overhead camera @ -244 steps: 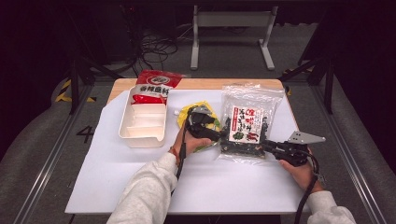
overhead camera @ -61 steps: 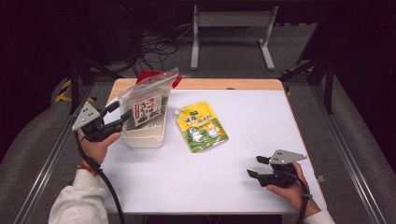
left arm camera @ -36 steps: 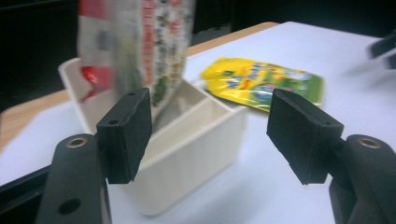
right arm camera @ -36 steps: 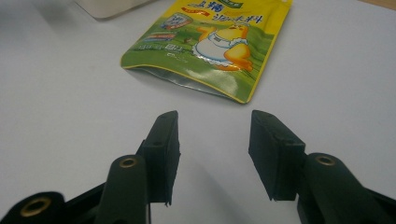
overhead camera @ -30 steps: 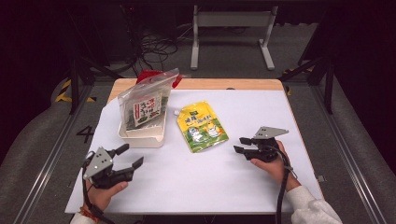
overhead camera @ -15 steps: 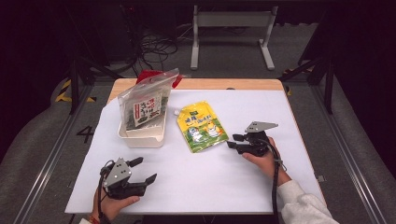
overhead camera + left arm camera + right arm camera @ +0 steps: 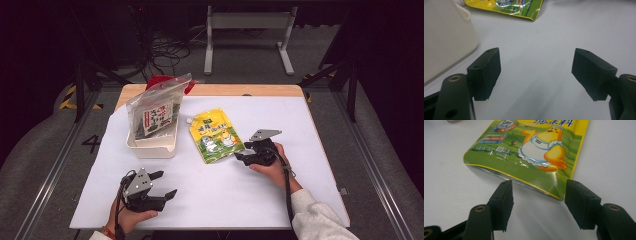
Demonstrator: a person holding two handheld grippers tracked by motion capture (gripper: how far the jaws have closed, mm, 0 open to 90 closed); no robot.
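White tub (image 7: 150, 148) on white table (image 7: 300, 130); clear seaweed bag (image 7: 156, 112) standing in it, red packet (image 7: 159, 80) behind.

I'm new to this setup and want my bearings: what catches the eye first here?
The yellow-green pouch with a cartoon chick lies mid-table, and the right gripper hovers open at its lower edge. To its left, a clear bag stands tilted in a white bin.

A "4" (image 7: 93, 143) marks the floor beside the table (image 7: 310, 165).
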